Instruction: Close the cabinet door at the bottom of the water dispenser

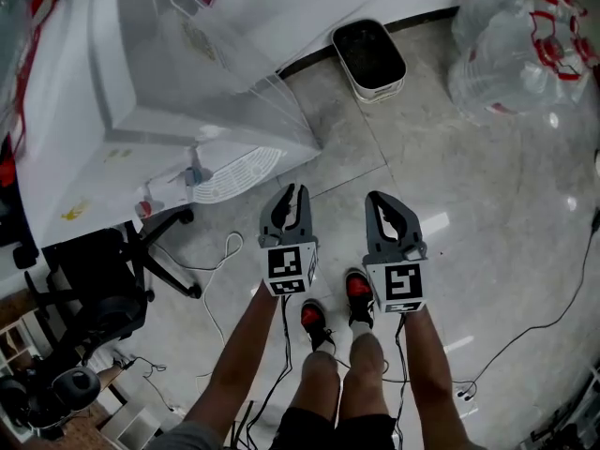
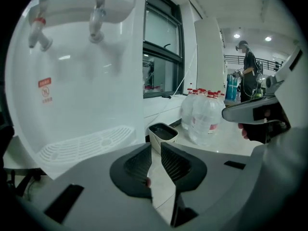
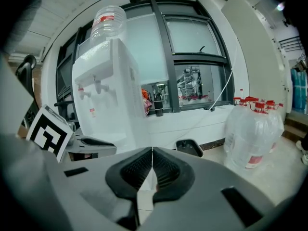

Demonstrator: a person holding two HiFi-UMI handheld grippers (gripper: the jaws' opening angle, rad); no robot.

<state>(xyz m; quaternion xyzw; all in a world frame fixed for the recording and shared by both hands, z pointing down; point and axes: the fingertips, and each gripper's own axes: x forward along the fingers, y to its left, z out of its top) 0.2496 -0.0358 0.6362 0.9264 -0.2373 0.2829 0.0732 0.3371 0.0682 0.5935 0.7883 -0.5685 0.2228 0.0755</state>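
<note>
The water dispenser [image 1: 169, 82] is standing toward the upper left of both grippers, nearer the left gripper [image 1: 291, 197], whose empty jaws are standing slightly apart. On the right gripper [image 1: 382, 201] the empty jaws are touching.

A white bin [image 1: 369, 59] with a dark inside stands by the far wall, clear water jugs [image 1: 525, 45] cluster far right, and a black office chair [image 1: 103, 279] sits left, near a loose cable [image 1: 241, 243].
</note>
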